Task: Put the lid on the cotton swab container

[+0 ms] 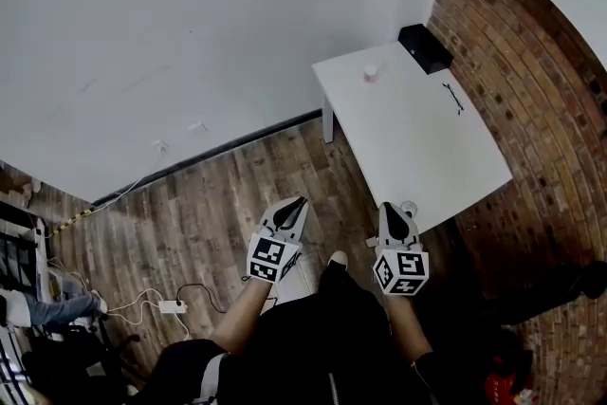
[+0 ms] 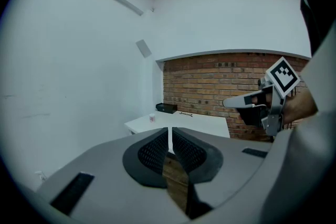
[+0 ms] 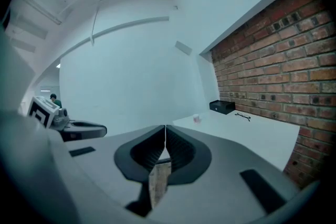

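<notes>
On the white table (image 1: 417,138), toward its far-left corner: the cotton swab container (image 1: 371,72), standing upright and apart from everything else. At the table's far edge: a black box (image 1: 424,47). Between box and table middle: a pair of glasses (image 1: 453,97). Off the table's near-left side, above the wooden floor (image 1: 218,194): left gripper (image 1: 300,202), jaws pressed together, gripping nothing. At the table's near edge: right gripper (image 1: 394,208), jaws likewise closed and empty. Beside it, a small round item (image 1: 409,207), too small to identify.

Right hand-held gripper (image 3: 165,131) closed, empty (container (image 3: 197,119) far, on table (image 3: 247,134)).
</notes>
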The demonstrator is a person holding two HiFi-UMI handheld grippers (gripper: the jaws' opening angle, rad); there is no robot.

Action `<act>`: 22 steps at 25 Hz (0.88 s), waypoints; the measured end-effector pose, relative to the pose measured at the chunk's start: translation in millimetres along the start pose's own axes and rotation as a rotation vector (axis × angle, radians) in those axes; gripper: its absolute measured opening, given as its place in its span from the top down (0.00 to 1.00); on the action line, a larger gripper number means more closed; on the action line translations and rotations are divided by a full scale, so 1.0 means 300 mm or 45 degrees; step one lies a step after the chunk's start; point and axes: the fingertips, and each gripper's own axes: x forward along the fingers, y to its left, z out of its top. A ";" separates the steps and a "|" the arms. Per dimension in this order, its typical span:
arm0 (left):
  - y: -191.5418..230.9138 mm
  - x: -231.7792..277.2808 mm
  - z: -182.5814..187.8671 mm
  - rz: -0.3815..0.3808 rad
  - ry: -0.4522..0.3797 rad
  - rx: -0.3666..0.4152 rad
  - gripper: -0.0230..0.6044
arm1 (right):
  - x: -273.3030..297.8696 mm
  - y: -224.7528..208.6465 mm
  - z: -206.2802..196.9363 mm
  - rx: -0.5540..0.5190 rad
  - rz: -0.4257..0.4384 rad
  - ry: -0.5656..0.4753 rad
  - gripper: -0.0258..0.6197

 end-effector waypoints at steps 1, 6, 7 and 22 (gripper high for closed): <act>0.018 0.043 0.016 -0.002 -0.004 -0.001 0.92 | 0.040 -0.023 0.013 -0.001 0.006 0.003 0.92; 0.080 0.220 0.065 0.008 -0.009 -0.009 0.92 | 0.209 -0.135 0.053 -0.012 0.026 0.040 0.92; 0.089 0.245 0.070 0.008 -0.006 -0.011 0.92 | 0.232 -0.148 0.058 -0.011 0.028 0.045 0.92; 0.249 0.825 0.154 -0.202 0.031 0.002 0.92 | 0.641 -0.379 0.135 0.021 -0.086 0.089 0.92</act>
